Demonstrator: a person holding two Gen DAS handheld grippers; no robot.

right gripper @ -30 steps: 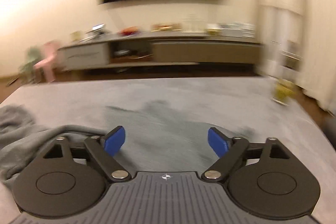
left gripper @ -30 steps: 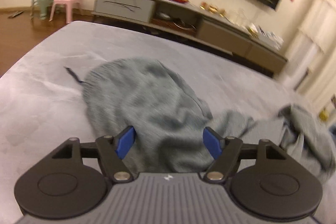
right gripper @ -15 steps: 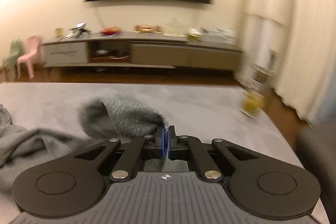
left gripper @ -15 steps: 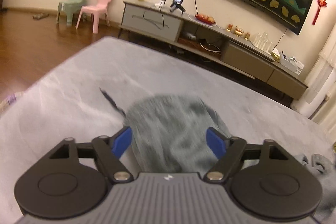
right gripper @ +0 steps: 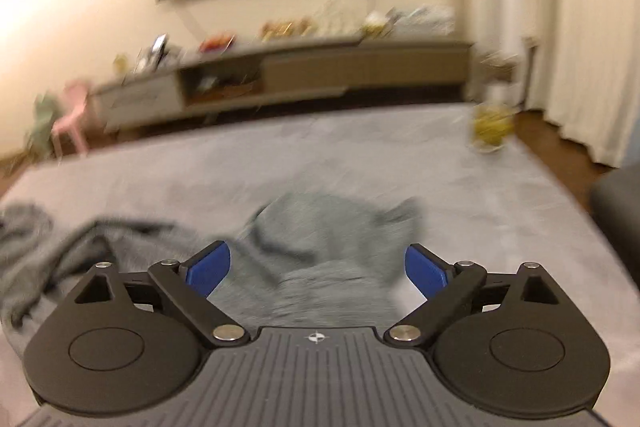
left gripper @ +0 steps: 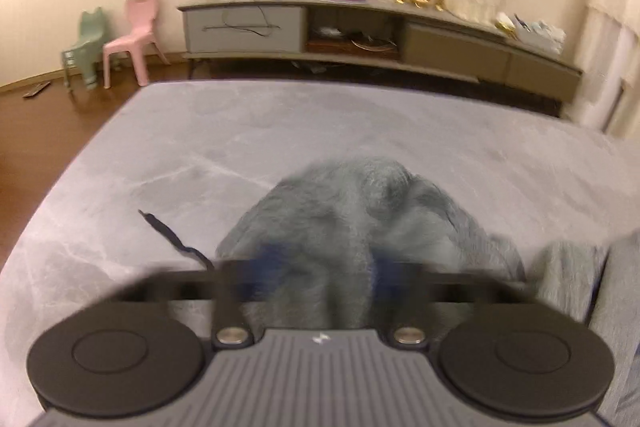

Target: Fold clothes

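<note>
Grey-green knit fabric, a garment (left gripper: 352, 211), lies bunched on the pale grey plush surface (left gripper: 200, 147), its rounded end heaped up straight ahead of the left gripper (left gripper: 320, 275). A dark drawstring (left gripper: 168, 235) trails out from it to the left across the bare plush. The left gripper is smeared by motion blur; its blue pads (left gripper: 264, 267) seem to sit either side of a fold of the cloth, but I cannot tell whether the jaws are apart or pressing on it.

In the right wrist view, the right gripper (right gripper: 318, 267) has its jaws spread wide, the blue pads (right gripper: 210, 265) well apart, with a crumpled part of the garment (right gripper: 328, 239) lying between and just beyond them, not pinched. More of the fabric is rumpled off to the left.

Beyond the surface stands a long low cabinet (left gripper: 360, 35) against the wall, a pink chair (left gripper: 136, 35) and a green chair (left gripper: 82, 47) beside its left end, and pale curtains (right gripper: 580, 27) on the right.
</note>
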